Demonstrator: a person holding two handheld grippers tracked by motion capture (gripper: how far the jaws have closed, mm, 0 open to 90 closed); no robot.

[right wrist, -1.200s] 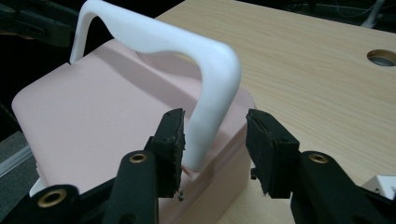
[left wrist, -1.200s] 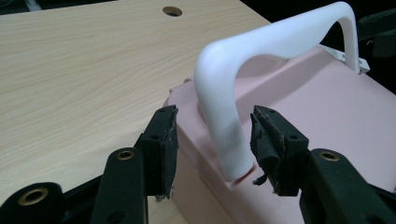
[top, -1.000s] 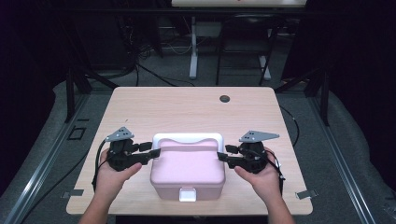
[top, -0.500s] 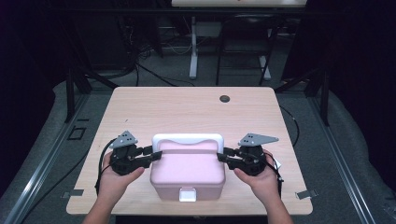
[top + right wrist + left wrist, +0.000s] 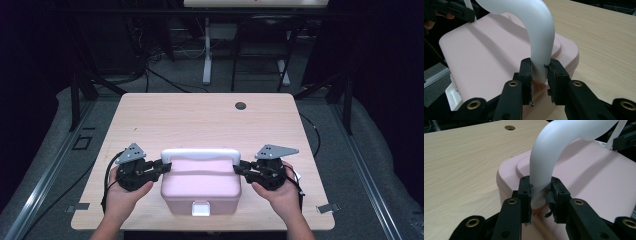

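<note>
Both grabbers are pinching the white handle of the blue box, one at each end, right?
Almost. The box is pink, not blue, as the high view shows. The rest holds: the left gripper and the right gripper each pinch one end of the white handle.

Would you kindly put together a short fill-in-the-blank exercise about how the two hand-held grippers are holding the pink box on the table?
1. The left hand-held gripper is shut on one end of the white ____ of the pink box.
2. The right hand-held gripper is shut on the handle's ____ end.
3. The white latch sits on the box side facing the ____.
4. The small round hole lies near the table's ____ edge.

Missing words: handle; other; person; far
</note>
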